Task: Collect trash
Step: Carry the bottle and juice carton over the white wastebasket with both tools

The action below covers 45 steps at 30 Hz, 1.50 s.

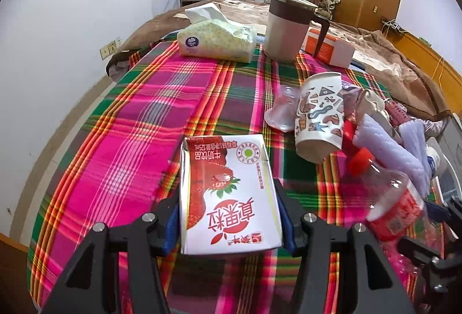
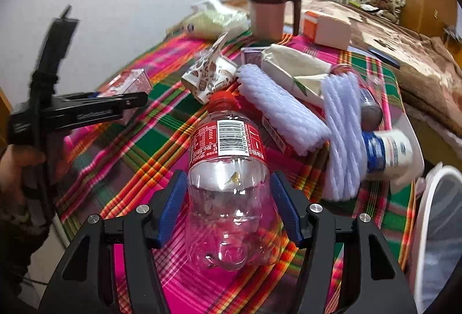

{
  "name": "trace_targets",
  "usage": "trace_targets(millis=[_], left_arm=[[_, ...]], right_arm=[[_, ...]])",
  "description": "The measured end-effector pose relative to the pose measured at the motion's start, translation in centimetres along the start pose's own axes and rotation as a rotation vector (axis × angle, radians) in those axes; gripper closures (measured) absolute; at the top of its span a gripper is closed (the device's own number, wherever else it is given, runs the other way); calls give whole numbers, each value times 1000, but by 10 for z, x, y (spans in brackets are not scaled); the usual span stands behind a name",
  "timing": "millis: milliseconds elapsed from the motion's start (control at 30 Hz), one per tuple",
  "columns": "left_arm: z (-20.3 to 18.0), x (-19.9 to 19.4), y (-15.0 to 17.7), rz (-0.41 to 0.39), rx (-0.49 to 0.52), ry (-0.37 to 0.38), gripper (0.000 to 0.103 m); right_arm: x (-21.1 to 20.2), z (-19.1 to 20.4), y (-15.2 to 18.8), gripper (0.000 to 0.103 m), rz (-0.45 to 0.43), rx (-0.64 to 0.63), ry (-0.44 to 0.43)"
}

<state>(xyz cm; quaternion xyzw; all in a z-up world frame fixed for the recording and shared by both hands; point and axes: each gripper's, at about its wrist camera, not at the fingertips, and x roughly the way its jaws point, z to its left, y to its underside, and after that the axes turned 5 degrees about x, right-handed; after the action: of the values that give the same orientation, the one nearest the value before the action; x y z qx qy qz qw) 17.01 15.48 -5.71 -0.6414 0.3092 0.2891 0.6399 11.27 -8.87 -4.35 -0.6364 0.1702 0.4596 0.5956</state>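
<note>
Behind, plaid tablecloth (image 1: 138,117) meets brown bed blanket (image 1: 384,54).

The milk carton (image 1: 228,195) is glossy printed paperboard. The bottle (image 2: 231,198) is clear, shiny plastic with a red film label. Woven plaid cloth (image 1: 144,117) covers the surface, matt. The foam sleeve (image 2: 280,109) looks white, ribbed and soft.

Right tongs (image 2: 228,205) grip a clear plastic bottle (image 2: 228,184).
</note>
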Motion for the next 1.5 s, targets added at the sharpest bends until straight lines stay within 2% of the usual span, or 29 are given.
trace_targets(millis=[100,200,333,433,500,800,1067,1233,1500], left_arm=[[1,-6,1,-10,-4,2,46],[0,-10,2,-15,-2,2,46],[-3,-12,4,-15,10,4,46],[-5,-15,5,-16,9,13,46],[-8,-16,5,-17,15,17,46],[-30,-31,9,-34,48,37,46],[-73,-59,7,-76,116,103,46],[-107,-72,1,-102,166,164,46],[-164,-76,-3,-95,256,265,46]], right_arm=[[13,5,-13,39,58,-46,7],[22,4,-17,39,100,-23,13],[42,0,-23,39,150,30,11],[47,-9,-22,39,169,119,-18],[44,-14,-21,39,158,158,-32],[9,-19,-9,39,42,167,-39],[-40,-43,5,39,-70,256,-62],[-64,-63,16,39,-122,305,8],[-103,-106,39,39,-182,410,114]])
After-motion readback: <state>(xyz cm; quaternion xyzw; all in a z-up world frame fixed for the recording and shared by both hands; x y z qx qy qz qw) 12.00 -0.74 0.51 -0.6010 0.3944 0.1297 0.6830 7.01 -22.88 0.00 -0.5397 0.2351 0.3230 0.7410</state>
